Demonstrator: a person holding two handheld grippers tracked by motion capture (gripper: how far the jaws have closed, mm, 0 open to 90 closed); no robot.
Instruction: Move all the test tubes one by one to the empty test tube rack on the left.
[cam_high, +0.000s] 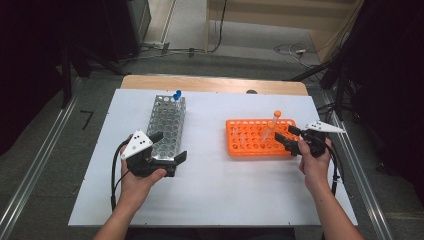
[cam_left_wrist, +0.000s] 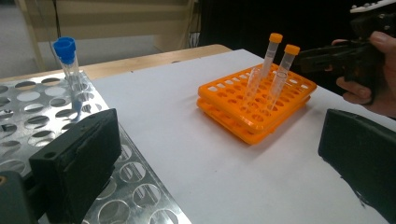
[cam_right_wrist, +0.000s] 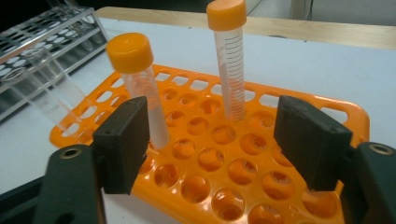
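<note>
Orange-capped tubes (cam_right_wrist: 140, 88) stand beyond the right gripper (cam_right_wrist: 212, 140), fingers spread; the left gripper (cam_left_wrist: 219, 163) is spread too.

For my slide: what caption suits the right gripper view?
Open right gripper approaching orange-capped clear tubes in orange plastic rack.

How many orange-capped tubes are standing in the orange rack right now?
2. One orange-capped tube leans just beyond the right gripper's left jaw; the other tube stands straighter, farther back in the orange rack. Uncapped clear tubes also sit in the rack, hard to count.
</note>
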